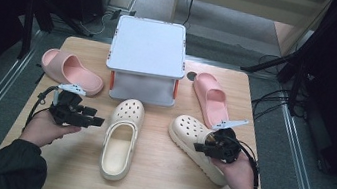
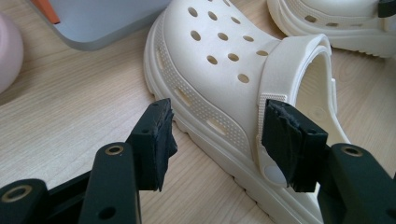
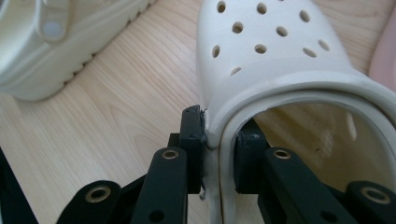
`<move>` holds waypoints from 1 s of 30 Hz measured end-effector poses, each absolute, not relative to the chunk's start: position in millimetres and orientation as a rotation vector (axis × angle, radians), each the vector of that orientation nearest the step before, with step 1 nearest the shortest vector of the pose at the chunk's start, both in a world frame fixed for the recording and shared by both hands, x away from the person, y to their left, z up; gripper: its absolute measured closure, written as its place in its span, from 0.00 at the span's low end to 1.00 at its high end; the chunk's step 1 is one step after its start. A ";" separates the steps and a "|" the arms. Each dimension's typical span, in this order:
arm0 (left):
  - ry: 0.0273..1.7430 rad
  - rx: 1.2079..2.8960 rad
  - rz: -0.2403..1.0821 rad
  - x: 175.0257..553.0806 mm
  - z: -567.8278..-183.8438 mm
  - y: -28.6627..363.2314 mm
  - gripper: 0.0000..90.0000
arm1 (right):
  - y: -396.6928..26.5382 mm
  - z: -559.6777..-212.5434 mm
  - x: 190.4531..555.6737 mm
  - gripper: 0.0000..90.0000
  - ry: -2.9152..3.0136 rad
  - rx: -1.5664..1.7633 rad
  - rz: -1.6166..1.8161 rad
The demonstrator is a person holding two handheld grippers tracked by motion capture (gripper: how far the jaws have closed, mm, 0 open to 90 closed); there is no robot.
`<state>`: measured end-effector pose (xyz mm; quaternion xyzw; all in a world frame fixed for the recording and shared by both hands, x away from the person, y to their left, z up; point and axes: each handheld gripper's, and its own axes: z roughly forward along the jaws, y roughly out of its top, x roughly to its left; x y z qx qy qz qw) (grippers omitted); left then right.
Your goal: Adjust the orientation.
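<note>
Two cream clogs lie on the wooden table [image 1: 153,183]. The left clog [image 1: 122,138] points away from me, and my left gripper [image 1: 98,117] stands open at its left flank. In the left gripper view my left gripper [image 2: 218,140] has one jaw on the table beside the sole of the left clog [image 2: 219,51] and the other level with the strap, neither pressing. My right gripper [image 1: 197,148] is shut on the right clog [image 1: 186,130]. In the right gripper view, my right gripper [image 3: 219,136] pinches the rim and strap of the right clog [image 3: 266,42] from both sides.
A grey two-level stand [image 1: 147,51] with orange posts sits at the back middle of the table. One pink slipper [image 1: 71,71] lies to its left, another pink slipper [image 1: 211,98] to its right. Dark equipment and cables surround the table.
</note>
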<state>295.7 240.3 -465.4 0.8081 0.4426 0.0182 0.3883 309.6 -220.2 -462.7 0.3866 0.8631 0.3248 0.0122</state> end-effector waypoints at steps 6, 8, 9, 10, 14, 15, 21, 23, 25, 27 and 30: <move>1.125 2.033 0.039 292.3 -463.1 242.6 0.52 | -194.7 -457.8 312.4 0.86 2.714 1.159 1.022; 1.125 2.029 0.039 291.2 -462.9 243.1 0.52 | -186.0 -457.2 314.0 0.86 2.720 1.143 1.015; 1.128 2.027 0.041 290.7 -463.1 243.3 0.52 | -182.3 -456.9 315.1 0.86 2.719 1.139 1.016; 1.127 2.029 0.044 290.5 -463.3 243.7 0.52 | -178.6 -456.3 316.0 0.86 2.719 1.141 1.015; 1.132 2.031 0.047 289.0 -463.3 244.5 0.52 | -166.6 -455.3 320.5 0.86 2.691 1.139 1.012; 1.131 2.029 0.050 288.5 -463.4 244.5 0.52 | -164.6 -455.4 321.5 0.86 2.689 1.137 1.014; 1.103 2.019 0.049 284.7 -461.6 244.5 0.57 | -153.9 -458.1 328.2 0.86 2.647 1.160 1.008; 1.098 2.015 0.052 283.8 -461.3 243.8 0.58 | -151.5 -460.2 330.4 0.86 2.640 1.171 0.994; 1.090 2.020 0.051 283.1 -461.5 243.2 0.59 | -148.6 -462.3 332.0 0.86 2.639 1.177 0.993; 1.094 2.027 0.054 282.4 -462.0 242.9 0.58 | -145.0 -463.1 333.2 0.86 2.628 1.188 0.997; 1.102 2.026 0.054 281.9 -462.9 243.4 0.58 | -140.8 -464.3 334.4 0.86 2.626 1.186 1.007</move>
